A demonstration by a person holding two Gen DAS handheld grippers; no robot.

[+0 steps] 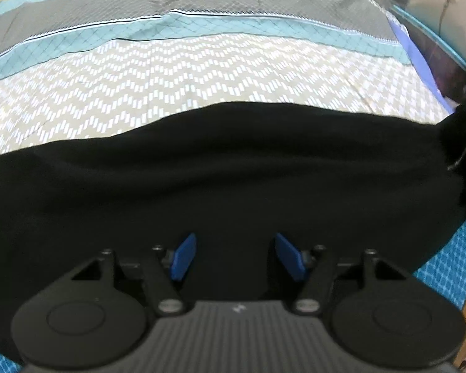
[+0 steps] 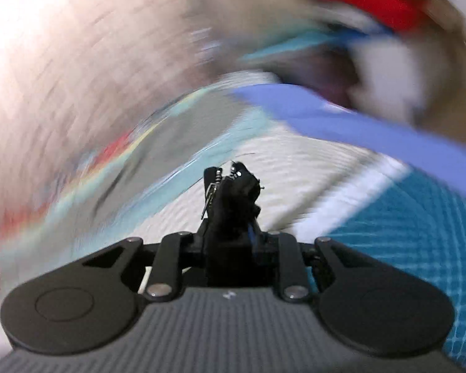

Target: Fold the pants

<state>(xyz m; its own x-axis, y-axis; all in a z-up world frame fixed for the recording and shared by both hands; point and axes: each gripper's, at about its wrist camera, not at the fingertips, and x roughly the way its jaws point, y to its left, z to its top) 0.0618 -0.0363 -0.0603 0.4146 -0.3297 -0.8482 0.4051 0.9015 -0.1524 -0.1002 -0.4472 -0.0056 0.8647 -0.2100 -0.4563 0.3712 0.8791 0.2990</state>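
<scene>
Two views, and the right wrist one is badly motion-blurred: background is smeared streaks, nothing behind the right claw [image 2: 233,186] reads clearly beyond bedspread colours and a blue strip. Right claw's fingers are pressed together around a bunch of black fabric with a metal zipper pull [image 2: 212,189] sticking up; blue pads mostly hidden by the cloth. It's pinching part of the pants, raised above the bed.

Left wrist view is sharp. Left claw [image 1: 236,256] has blue pads [image 1: 183,256] spread wide, nothing between them, hovering low over the black pants [image 1: 217,180]. Pants lie spread across the bed [image 1: 202,74] in a wide band, cut off at the left frame edge; lower part hidden under the claw body. At far right the fabric lifts into a dark bunch [image 1: 459,136] with a thin metal piece, partly cut by the frame.

Far pants edge runs clean across the zigzag-patterned bedspread; open bedspread beyond it up to the grey and teal stripes. Teal grid fabric [image 1: 444,264] shows at bottom right.
</scene>
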